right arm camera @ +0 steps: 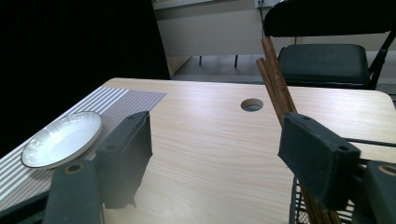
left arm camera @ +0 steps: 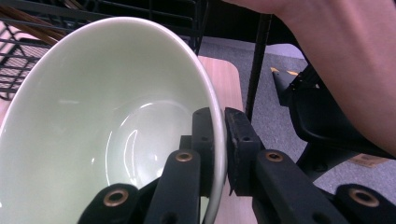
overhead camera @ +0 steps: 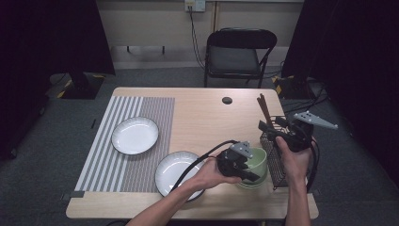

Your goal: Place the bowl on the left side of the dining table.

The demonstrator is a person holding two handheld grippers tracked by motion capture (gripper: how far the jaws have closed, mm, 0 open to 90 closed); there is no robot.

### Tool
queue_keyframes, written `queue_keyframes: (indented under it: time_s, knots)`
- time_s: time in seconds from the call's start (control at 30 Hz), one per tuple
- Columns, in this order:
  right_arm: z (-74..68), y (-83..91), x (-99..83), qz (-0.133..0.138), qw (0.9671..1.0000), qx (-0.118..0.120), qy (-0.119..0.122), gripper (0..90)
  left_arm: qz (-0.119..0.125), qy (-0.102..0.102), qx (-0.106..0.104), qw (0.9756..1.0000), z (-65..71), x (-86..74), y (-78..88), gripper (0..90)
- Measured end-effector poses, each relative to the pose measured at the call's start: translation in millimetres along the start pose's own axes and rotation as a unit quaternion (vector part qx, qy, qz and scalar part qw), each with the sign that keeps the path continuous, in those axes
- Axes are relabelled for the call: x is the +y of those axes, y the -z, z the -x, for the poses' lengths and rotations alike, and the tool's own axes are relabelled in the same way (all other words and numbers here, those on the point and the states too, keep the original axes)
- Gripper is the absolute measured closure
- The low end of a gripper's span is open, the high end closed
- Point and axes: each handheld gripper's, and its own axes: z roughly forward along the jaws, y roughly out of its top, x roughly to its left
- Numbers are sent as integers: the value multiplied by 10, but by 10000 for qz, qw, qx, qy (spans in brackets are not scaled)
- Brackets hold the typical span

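A pale green bowl (overhead camera: 258, 160) sits tilted at the table's front right, next to a black wire basket (overhead camera: 275, 162). My left gripper (overhead camera: 251, 175) is shut on its rim. In the left gripper view the jaws (left arm camera: 223, 126) pinch the thin wall of the bowl (left arm camera: 93, 116), one pad inside and one outside. My right gripper (overhead camera: 270, 123) hovers over the basket's far end, open with nothing between its pads (right arm camera: 217, 135). Brown chopsticks (overhead camera: 263, 110) stand up out of the basket; in the right gripper view the chopsticks (right arm camera: 275, 74) pass behind the right-hand jaw.
Two white plates lie to the left: one (overhead camera: 135, 135) on the striped placemat (overhead camera: 117, 160), another (overhead camera: 175, 172) at the mat's front right corner under my left forearm. A cable hole (overhead camera: 227, 100) marks the tabletop. A black folding chair (overhead camera: 237, 52) stands beyond the table.
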Motion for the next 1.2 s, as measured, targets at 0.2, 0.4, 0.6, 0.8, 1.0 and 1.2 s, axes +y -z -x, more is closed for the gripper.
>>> queue_keyframes:
  time_s: [0.2, 0.4, 0.6, 0.8, 1.0, 1.2]
  knots:
    - [5, 17, 8, 76, 10000, -15, -31, 225, 181, 86, 89, 9998, -38, -30, 172, 835]
    - [-1, 25, 15, 97, 9999, -19, -40, 225, 371, 196, 165, 9990, -101, -83, 324, 835]
    - [8, 12, 5, 75, 10000, -25, -39, 225, 448, 270, 274, 9983, -168, -143, 467, 835]
    - [-1, 3, 4, 54, 10000, -21, -21, 225, 579, 320, 415, 9969, -209, -172, 630, 835]
    - [9, -7, -4, -1, 10000, -37, -18, 226, 628, 350, 525, 9960, -258, -218, 801, 835]
    - [2, -13, -6, -26, 10000, -35, -22, 226, 671, 467, 713, 9941, -330, -288, 940, 834]
